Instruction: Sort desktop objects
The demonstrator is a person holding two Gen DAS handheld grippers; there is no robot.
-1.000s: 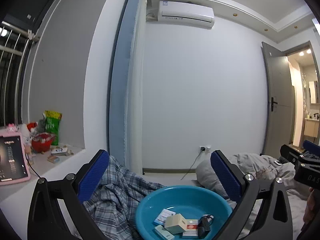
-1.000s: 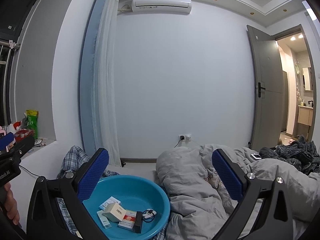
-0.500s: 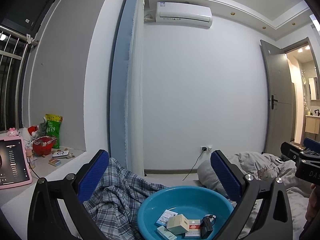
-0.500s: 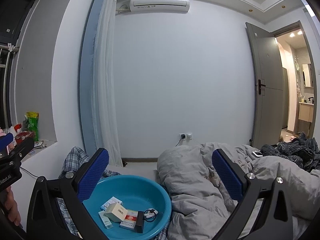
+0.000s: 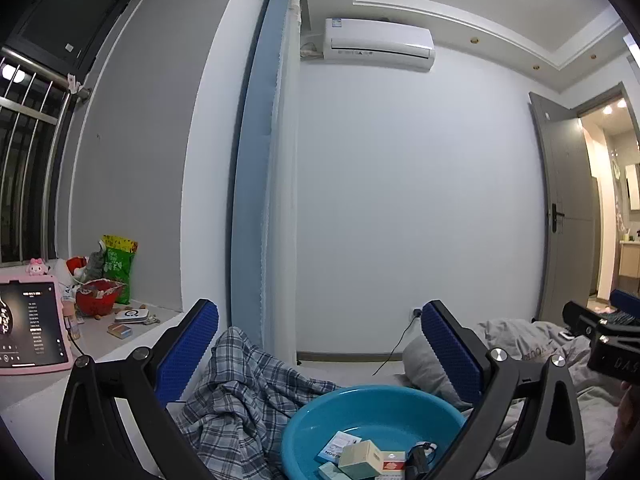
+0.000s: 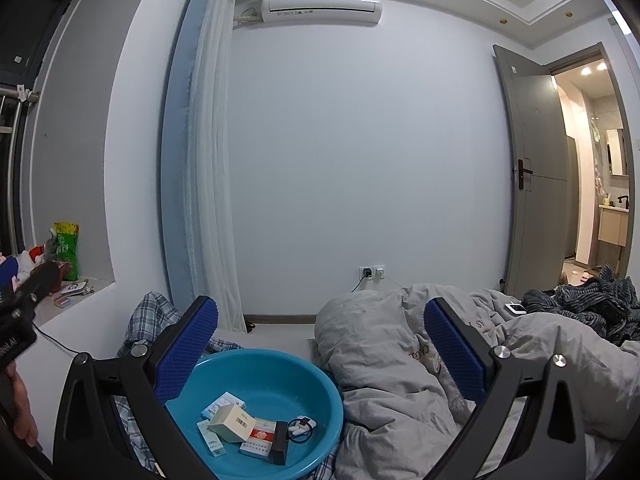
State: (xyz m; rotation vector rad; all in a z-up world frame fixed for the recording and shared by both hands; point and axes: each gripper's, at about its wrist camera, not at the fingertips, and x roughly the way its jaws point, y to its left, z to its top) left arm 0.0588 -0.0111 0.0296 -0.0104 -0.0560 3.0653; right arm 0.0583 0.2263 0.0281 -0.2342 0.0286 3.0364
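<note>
Both grippers empty, held above the bed; sorting looks mostly done.
Left gripper [image 5: 320, 354] and right gripper [image 6: 320, 354] have their jaws spread wide with nothing between them. Teal basin [image 6: 280, 364] sits on the bed beside the grey duvet [image 6: 400, 360] and already holds small boxes [image 6: 232, 423], a dark item and a small cable. Leftovers, judging by the scene: bits on the window ledge [image 5: 120, 344]. Only the left view shows the pink tablet [image 5: 30, 324] and red basket [image 5: 98, 300]; only the right view shows the striped blanket [image 6: 588, 304] at the bed's far right edge.
</note>
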